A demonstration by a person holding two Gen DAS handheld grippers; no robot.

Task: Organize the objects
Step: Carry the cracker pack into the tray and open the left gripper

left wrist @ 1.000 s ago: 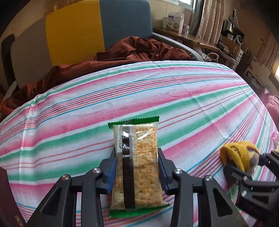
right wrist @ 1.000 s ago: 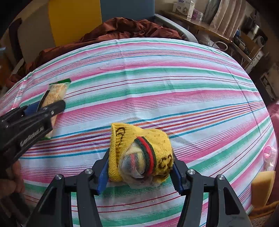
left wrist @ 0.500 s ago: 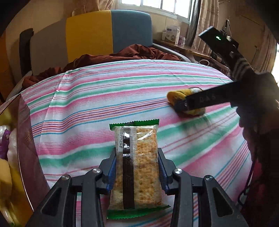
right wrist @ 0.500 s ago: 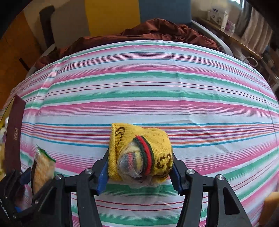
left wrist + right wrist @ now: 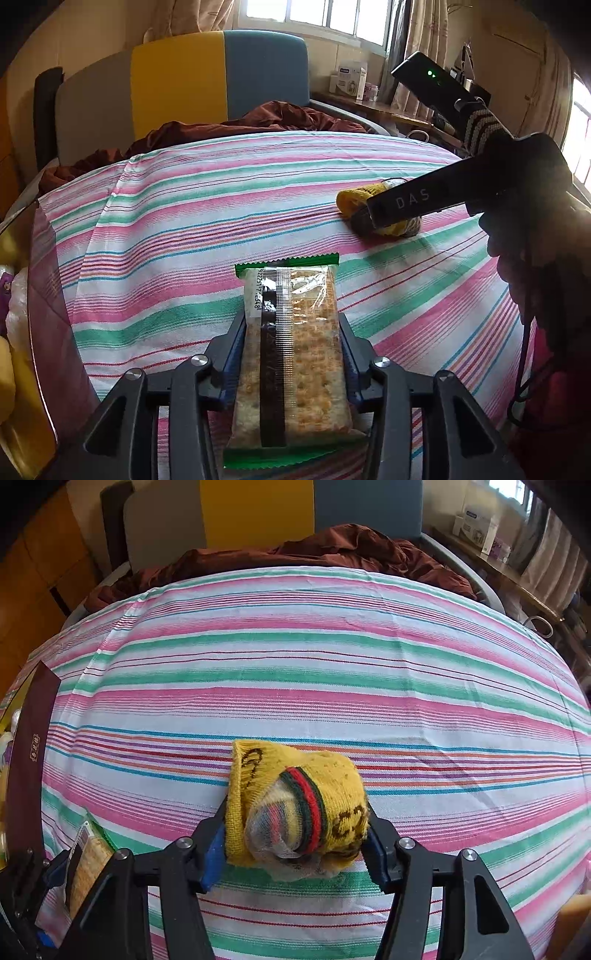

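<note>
The cracker packet (image 5: 291, 354), clear with green crimped ends, sits lengthwise between the pads of the left gripper (image 5: 291, 363), whose jaws have just been opening a little; the pads still touch its sides. Beside it on the striped cloth (image 5: 184, 229) of the bed, the rolled yellow sock (image 5: 299, 805) with a red and green band rests on the cloth, flanked by the right gripper (image 5: 295, 845), whose jaws have also just eased apart yet remain against the roll. A dark maroon box (image 5: 29, 760) stands at the left edge.
</note>
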